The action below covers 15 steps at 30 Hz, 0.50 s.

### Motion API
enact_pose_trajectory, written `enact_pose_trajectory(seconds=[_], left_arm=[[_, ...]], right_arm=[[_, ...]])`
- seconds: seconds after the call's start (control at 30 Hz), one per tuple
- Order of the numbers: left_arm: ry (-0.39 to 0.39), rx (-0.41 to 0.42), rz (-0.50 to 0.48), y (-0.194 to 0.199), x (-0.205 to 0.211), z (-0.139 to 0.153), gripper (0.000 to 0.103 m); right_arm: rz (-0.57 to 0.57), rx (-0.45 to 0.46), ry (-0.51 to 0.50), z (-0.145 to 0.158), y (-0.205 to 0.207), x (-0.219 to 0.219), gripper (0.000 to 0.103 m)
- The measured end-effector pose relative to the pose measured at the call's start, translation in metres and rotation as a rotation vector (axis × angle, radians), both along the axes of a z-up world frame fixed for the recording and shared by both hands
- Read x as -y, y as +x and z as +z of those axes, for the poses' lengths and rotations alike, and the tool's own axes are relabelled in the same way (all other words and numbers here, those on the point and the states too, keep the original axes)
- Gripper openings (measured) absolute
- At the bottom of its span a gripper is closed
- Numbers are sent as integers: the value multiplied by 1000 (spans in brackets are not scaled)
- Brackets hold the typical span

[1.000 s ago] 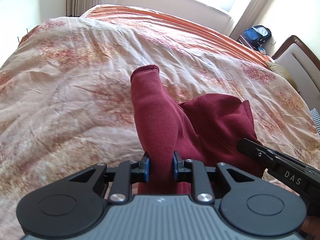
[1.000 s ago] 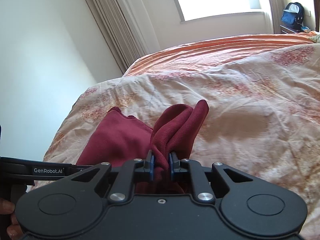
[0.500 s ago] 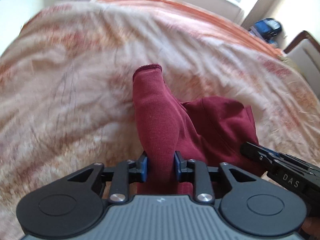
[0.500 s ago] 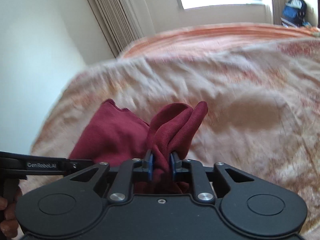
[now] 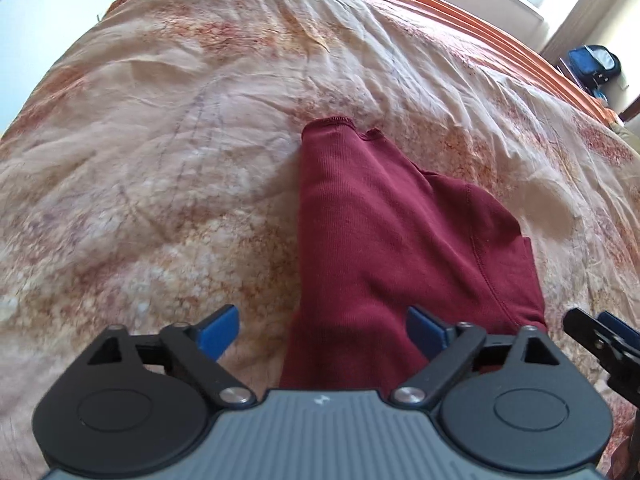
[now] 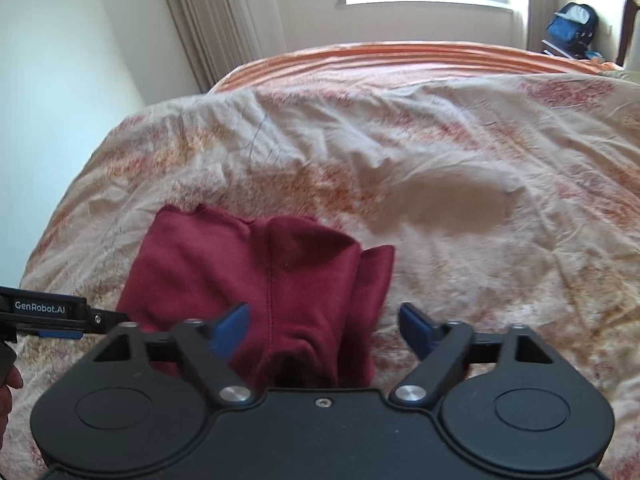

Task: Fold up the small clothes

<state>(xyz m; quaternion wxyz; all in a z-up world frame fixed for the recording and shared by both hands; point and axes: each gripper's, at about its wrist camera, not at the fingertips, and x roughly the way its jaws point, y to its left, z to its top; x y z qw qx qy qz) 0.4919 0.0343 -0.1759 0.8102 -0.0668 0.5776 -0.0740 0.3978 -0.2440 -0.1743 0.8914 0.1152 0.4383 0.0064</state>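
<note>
A small dark red garment [image 5: 384, 240] lies folded on the bed's patterned quilt [image 5: 160, 160]. My left gripper [image 5: 322, 330] hovers low over the garment's near left part, its jaws opening wide; cloth lies between the blue pads but neither pad touches it. In the right wrist view the same red garment [image 6: 256, 272] spreads under my right gripper [image 6: 324, 324], whose jaws are also opening, the pads standing clear of the cloth. The left gripper [image 6: 52, 312] shows at the left edge of that view, and the right gripper [image 5: 600, 340] at the right edge of the other.
The cream and orange quilt [image 6: 460, 200] covers the whole bed, with an orange striped edge [image 6: 400, 54] at the far side. A blue backpack [image 6: 572, 24] sits by the window. Curtains [image 6: 212, 20] hang at the back left. A person's fingers [image 6: 8, 384] show at the left edge.
Both grippers were shut on bunched folds of the red garment; both have let go and opened wide. The cloth has dropped flat onto the quilt, and both grippers have come lower.
</note>
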Motion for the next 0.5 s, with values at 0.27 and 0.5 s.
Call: enact_pose_trajectory(seconds=[0.27, 0.5], left_arm=[[57, 81, -22, -24, 10, 32, 102], [143, 146, -18, -47, 11, 53, 102]], right_arm=[[-45, 69, 7, 29, -33, 15, 98], [-76, 114, 1, 47, -63, 24, 99]])
